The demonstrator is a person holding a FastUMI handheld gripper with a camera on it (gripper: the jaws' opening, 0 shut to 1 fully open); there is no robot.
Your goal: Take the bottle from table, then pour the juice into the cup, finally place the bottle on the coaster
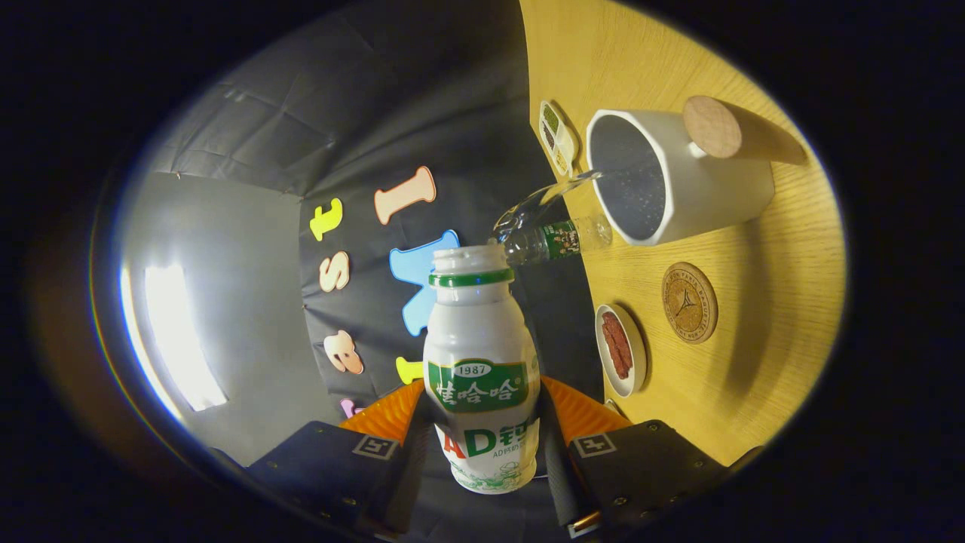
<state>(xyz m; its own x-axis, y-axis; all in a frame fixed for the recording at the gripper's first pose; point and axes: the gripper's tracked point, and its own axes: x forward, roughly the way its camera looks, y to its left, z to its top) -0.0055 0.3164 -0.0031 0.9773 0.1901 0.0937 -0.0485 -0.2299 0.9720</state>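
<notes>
A white juice bottle [481, 354] with a green label and a green neck ring sits between my fingers, its mouth uncapped. My gripper [482, 441] is shut on its lower body, one finger pressing on each side. The whole scene looks rolled sideways, so the wooden table [761, 362] runs upright beside the bottle. The white cup [678, 181] stands beyond the bottle's mouth and off to one side, its dark inside facing me. I see no liquid leaving the mouth. A round cork coaster [689, 302] lies on the table next to the cup.
A clear plastic bottle [554, 230] stands between my bottle's mouth and the cup. A small white dish [620, 349] with red pieces sits near the coaster. A small divided tray [556, 136] lies past the cup. A round wooden disc [712, 126] sticks out from the cup's side.
</notes>
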